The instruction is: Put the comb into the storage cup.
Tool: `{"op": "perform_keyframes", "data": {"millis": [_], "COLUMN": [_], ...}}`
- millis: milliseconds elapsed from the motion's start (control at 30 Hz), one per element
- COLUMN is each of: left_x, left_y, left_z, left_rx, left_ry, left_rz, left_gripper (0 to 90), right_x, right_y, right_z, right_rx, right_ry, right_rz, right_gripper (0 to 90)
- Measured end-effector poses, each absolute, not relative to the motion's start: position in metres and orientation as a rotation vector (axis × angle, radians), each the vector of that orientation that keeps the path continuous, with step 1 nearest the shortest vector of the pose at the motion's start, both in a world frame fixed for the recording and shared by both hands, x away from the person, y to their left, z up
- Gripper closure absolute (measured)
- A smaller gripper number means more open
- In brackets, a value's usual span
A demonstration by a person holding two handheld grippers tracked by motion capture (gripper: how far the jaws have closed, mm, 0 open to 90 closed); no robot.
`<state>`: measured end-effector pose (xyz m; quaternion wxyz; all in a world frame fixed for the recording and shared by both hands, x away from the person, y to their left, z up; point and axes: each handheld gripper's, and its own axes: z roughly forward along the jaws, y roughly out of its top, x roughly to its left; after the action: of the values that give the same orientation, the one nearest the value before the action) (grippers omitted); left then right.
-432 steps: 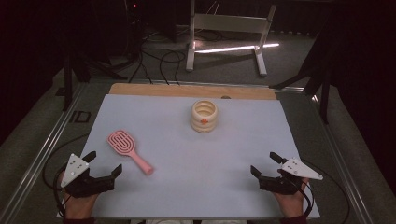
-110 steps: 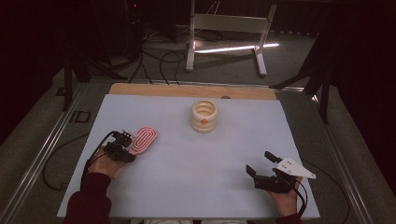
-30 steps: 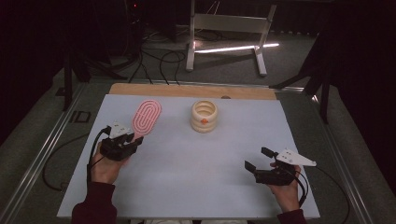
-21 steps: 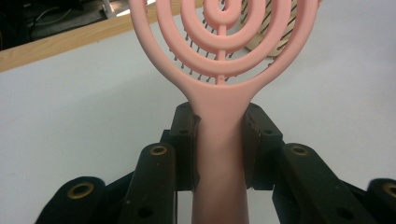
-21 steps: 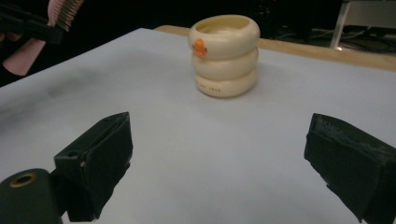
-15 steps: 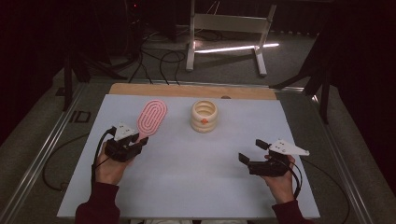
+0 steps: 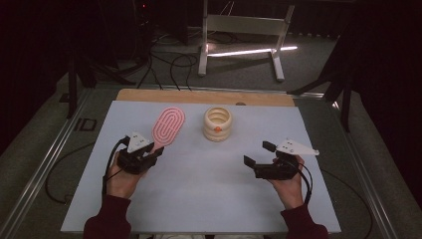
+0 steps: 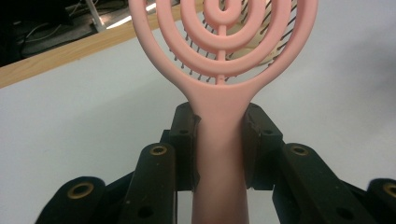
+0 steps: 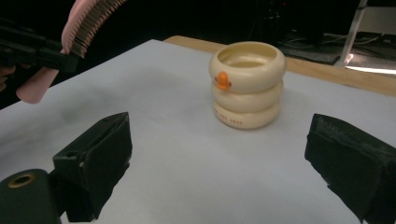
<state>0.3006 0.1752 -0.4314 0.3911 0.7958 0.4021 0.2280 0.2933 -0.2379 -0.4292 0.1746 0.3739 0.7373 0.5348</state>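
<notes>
Raised since earlier: pink hairbrush (image 7: pixel 167 126), clamped by left gripper (image 7: pixel 149 151), left of cream holder (image 7: pixel 217 123) | right gripper (image 7: pixel 259 155) held apart, near holder

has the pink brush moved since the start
Yes. The pink brush left the mat's left side; the left gripper now holds it raised beside the cream ring holder.

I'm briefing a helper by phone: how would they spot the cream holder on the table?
Look at the white table, toward its far wooden edge. Near the middle of that far side stands the cream holder, right of the pink hairbrush. It looks like three stacked rings, open on top, with a small orange beak on its front.
</notes>
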Motion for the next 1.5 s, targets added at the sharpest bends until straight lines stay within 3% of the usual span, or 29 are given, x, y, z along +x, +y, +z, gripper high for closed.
{"op": "perform_keyframes", "data": {"millis": [1500], "left_x": [0.291], "left_y": [0.148], "left_z": [-0.426], "left_rx": [2.025], "left_ry": [0.916], "left_rz": [0.595], "left_gripper": [70.1], "right_x": [0.313], "right_y": [-0.153], "right_z": [-0.405], "right_rx": [0.924], "right_ry": [2.193], "right_rz": [1.607], "right_gripper": [7.4]}}
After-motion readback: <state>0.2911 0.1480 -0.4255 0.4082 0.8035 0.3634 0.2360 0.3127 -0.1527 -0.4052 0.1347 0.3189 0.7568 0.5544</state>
